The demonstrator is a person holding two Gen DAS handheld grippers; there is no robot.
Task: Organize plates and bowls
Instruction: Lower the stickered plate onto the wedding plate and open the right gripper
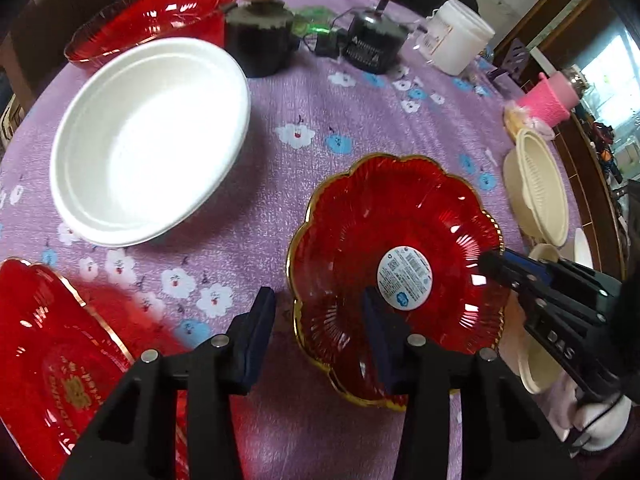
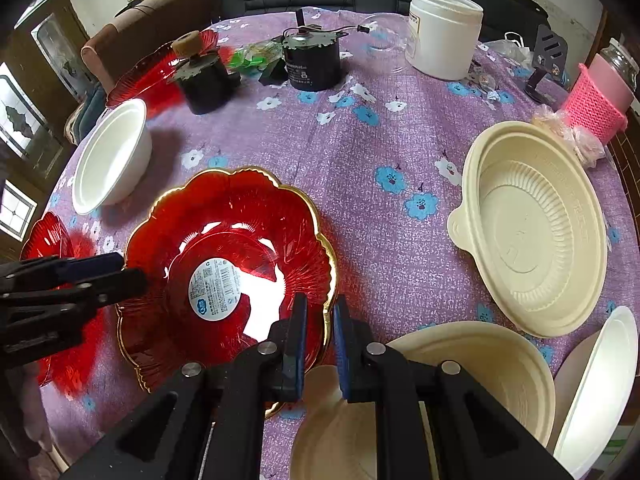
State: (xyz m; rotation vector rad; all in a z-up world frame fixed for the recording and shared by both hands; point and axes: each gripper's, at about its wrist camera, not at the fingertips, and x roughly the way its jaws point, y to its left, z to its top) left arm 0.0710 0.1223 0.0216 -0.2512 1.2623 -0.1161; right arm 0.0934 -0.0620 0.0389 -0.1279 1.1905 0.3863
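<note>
While the red scalloped bowl (image 2: pixel 228 276) sits on the purple flowered counter (image 2: pixel 400 148), the right gripper (image 2: pixel 320 344) has its fingers closed on the bowl's gold rim at one side. At the opposite side, the left gripper (image 1: pixel 316 336) straddles the rim, fingers apart, one inside and one outside. A white bowl (image 1: pixel 148 140) stands nearby.

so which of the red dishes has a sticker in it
The red flower-shaped bowl clamped at its rim by the right gripper: a round white label sits in its centre. The other red dishes show none.
</note>
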